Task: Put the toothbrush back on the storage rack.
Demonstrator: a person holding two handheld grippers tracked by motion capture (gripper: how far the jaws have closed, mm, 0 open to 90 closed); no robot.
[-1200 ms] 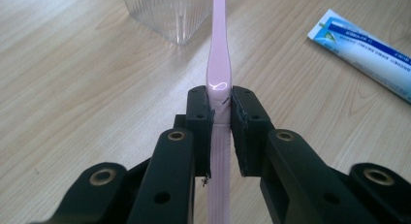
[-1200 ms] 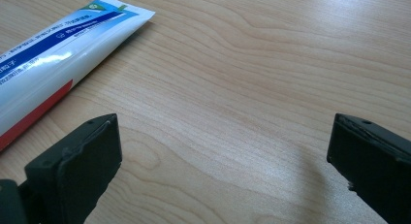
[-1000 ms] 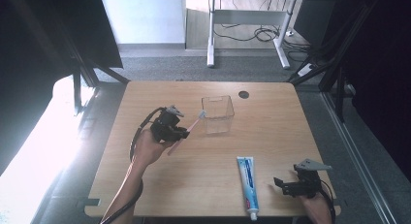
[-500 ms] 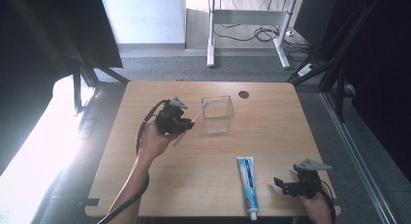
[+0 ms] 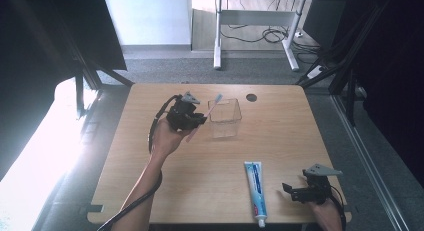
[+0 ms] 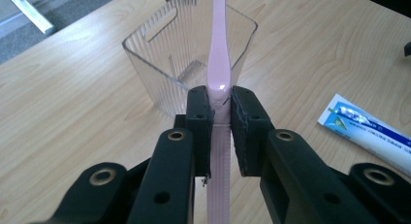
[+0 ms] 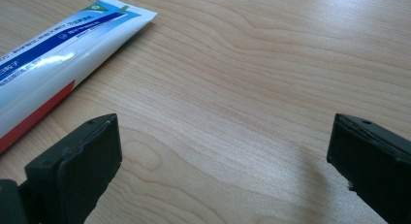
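Pink plastic marks the toothbrush (image 6: 216,64), pinched by its handle between the pressed-in jaws of the left gripper (image 6: 220,105). In the high view that gripper (image 5: 196,122) is raised over the left-middle part of the desk (image 5: 280,151), and the toothbrush (image 5: 206,116) slants up to the right, its bristled head reaching just over the near left rim of the clear plastic box (image 5: 226,118). From the left gripper view the handle runs straight ahead above the ribbed box (image 6: 184,54), whose open top faces up; whether the brush head is already inside the rim or just above it is hard to tell from here.

Light wood makes up the desk, with a round cable hole (image 5: 251,97) near its far edge, behind and right of the box. Bare wood lies all around the box, and the whole left half of the desk in front of the person's left forearm is open.

A toothpaste tube (image 5: 256,191) lies flat near the front edge, cap end toward the person, blue, white and red. Its print shows in the right gripper view (image 7: 58,54) and the left gripper view (image 6: 368,132), but the small characters are too blurred to read.

To the tube's right, close to the front right corner, the right gripper (image 5: 294,191) rests low with its jaws spread wide over bare wood (image 7: 223,151), nothing between them, the tube well to one side.
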